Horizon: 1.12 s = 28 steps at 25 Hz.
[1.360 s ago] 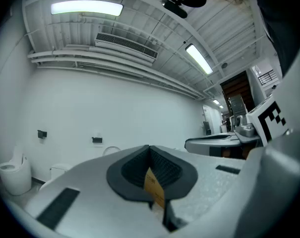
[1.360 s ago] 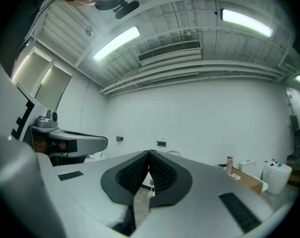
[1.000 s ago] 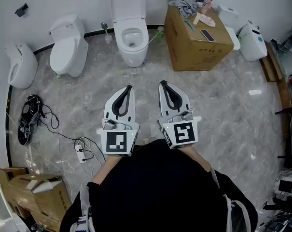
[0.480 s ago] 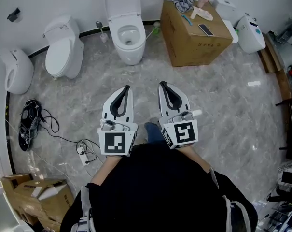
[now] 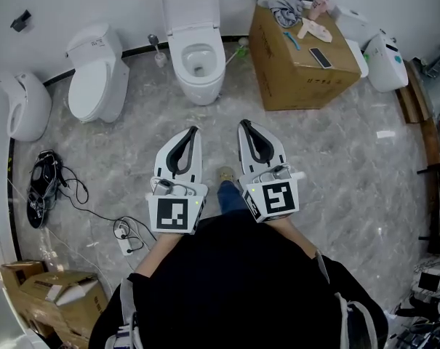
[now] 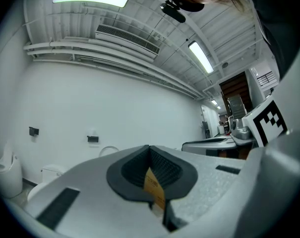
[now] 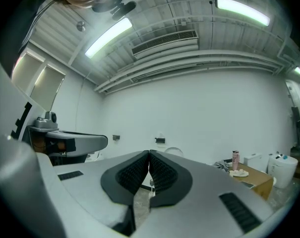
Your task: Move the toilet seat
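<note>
Head view: both grippers are held level in front of the person's body, well apart from the toilet (image 5: 196, 67), which stands at 12 o'clock against the far wall. The step in hand looks like the approach. To do it well, walk straight toward 12 o'clock and keep clear of the cardboard box (image 5: 301, 60) at 1 o'clock and the brush (image 5: 156, 47) at 11 o'clock. The jaws should part only once the seat edge is within reach. The left gripper (image 5: 196, 130) and right gripper (image 5: 243, 124) are both clenched on nothing. The toilet seat (image 5: 197, 39) is a white oval ring that seems to lie flat on the bowl, with the lid raised against the wall behind it. From here I cannot separate ring from rim. A second toilet (image 5: 96, 75) at 10 o'clock has its lid down.

Left gripper view: the left gripper (image 6: 150, 148) has its dark ribbed pads pressed together with nothing gripped. A white curve at 11 o'clock beyond the tips may be the raised lid.

Right gripper view: the right gripper (image 7: 149, 153) is likewise clamped empty, pointing at the far wall.
</note>
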Each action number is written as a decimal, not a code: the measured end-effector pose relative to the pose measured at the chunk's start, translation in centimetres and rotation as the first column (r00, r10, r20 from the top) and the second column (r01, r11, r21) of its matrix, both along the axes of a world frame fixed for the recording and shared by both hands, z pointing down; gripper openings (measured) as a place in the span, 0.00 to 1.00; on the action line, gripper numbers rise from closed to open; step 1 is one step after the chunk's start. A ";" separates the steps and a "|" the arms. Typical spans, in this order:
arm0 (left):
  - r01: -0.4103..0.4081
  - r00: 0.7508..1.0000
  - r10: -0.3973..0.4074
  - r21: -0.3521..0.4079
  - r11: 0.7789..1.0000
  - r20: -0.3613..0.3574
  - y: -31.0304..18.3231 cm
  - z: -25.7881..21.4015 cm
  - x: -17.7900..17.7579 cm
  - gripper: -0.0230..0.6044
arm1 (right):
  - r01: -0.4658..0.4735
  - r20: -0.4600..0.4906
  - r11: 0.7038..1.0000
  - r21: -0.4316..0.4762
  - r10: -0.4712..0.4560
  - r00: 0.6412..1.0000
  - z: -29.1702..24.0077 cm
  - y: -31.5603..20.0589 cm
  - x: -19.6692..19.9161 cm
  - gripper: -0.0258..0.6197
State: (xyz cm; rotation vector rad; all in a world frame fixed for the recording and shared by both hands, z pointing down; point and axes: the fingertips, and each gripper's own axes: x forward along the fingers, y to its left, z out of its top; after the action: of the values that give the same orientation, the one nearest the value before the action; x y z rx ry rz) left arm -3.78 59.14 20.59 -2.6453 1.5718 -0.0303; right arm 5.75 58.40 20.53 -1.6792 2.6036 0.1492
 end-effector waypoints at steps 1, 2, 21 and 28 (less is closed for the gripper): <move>0.004 1.000 -0.004 -0.002 1.000 -0.001 -1.1 -0.1 0.1 0.05 | 0.006 -0.001 1.000 0.000 -0.006 1.000 -0.2 -1.2 0.1 0.07; 0.007 1.000 -0.007 -0.001 1.000 -0.004 -2.3 -0.3 0.3 0.05 | 0.012 -0.004 1.000 0.000 -0.012 1.000 -0.3 -2.4 0.3 0.07; 0.109 0.994 -0.108 0.017 0.994 -0.005 -19.6 -1.0 4.5 0.05 | 0.126 -0.014 0.992 -0.006 -0.126 0.992 -0.7 -21.3 4.4 0.07; 0.121 0.993 -0.120 0.043 0.992 -0.020 -22.1 -1.5 5.0 0.05 | 0.138 0.001 0.990 -0.018 -0.138 0.990 -0.2 -23.9 5.1 0.07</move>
State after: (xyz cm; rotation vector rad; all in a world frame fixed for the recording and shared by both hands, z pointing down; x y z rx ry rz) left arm 1.21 37.05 19.11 -2.5214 1.7150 0.0207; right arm 10.81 34.53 20.33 -1.4975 2.7169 0.1217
